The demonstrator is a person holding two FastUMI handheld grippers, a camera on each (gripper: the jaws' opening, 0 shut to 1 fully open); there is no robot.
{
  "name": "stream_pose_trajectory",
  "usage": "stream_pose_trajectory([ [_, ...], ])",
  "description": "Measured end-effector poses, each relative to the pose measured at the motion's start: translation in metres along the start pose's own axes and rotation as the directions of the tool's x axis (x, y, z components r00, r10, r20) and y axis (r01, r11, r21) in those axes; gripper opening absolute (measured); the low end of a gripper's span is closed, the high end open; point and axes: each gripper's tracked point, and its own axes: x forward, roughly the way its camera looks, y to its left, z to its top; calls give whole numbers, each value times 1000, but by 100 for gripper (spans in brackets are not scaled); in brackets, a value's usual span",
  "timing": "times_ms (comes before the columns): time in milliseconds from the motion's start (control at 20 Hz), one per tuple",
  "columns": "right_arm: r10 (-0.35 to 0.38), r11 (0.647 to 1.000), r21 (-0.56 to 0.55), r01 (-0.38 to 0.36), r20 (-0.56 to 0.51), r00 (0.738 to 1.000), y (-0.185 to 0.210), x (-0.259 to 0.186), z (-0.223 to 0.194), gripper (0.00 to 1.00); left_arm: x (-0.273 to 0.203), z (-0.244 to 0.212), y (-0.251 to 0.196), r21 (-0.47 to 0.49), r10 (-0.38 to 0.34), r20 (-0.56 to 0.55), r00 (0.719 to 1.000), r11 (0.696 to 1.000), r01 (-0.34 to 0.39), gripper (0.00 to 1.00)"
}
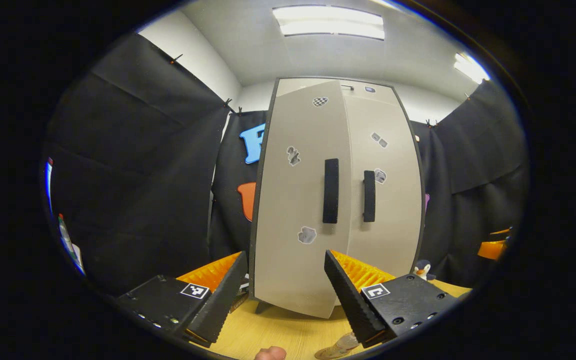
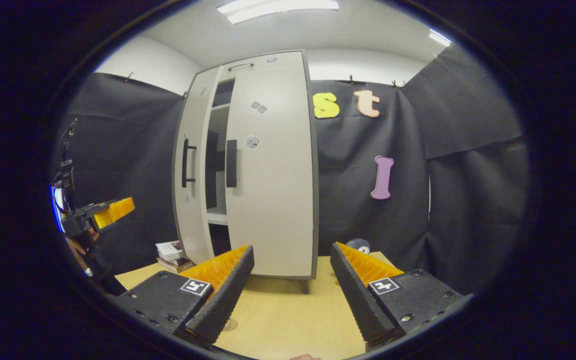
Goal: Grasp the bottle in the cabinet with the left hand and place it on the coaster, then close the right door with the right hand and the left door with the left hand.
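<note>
The right door (image 2: 270,165) looks shut. The left door (image 1: 298,200) is ajar at 12 o'clock. Both tongs (image 1: 283,295) (image 2: 290,290) are wide, holding nothing. The bottle (image 1: 340,346) stands at 6 o'clock on the desk (image 1: 278,330). Next, the left tongs should push that door shut.

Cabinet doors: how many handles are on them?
2. One handle is on the left door, which stands ajar; the other handle is on the right door, shut.
</note>
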Motion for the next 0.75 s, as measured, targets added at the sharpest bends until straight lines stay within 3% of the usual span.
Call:
stream_pose_trajectory([
  [100, -13, 1000, 5, 13, -13, 1000, 2, -5, -10, 100, -6, -5, -10, 0, -18, -5, 1000, 1000, 18, 95],
  [150, -14, 1000, 15, 15, -22, 1000, 3, -8, -15, 100, -10, -8, -14, -1, -22, -7, 1000, 1000, 22, 99],
  [250, -31, 999, 31, 32, -32, 999, 0, -10, -22, 100, -14, -13, -20, -2, -24, -6, 1000, 1000, 24, 95],
  [350, -40, 998, 51, 41, -28, 999, -1, -12, -24, 100, -15, -17, -24, -7, -19, 3, 1000, 1000, 19, 99],
  [750, -48, 997, 60, 47, 22, 999, -9, -7, -1, 100, -13, -27, -26, 40, -18, -22, 1000, 999, 19, 95],
])
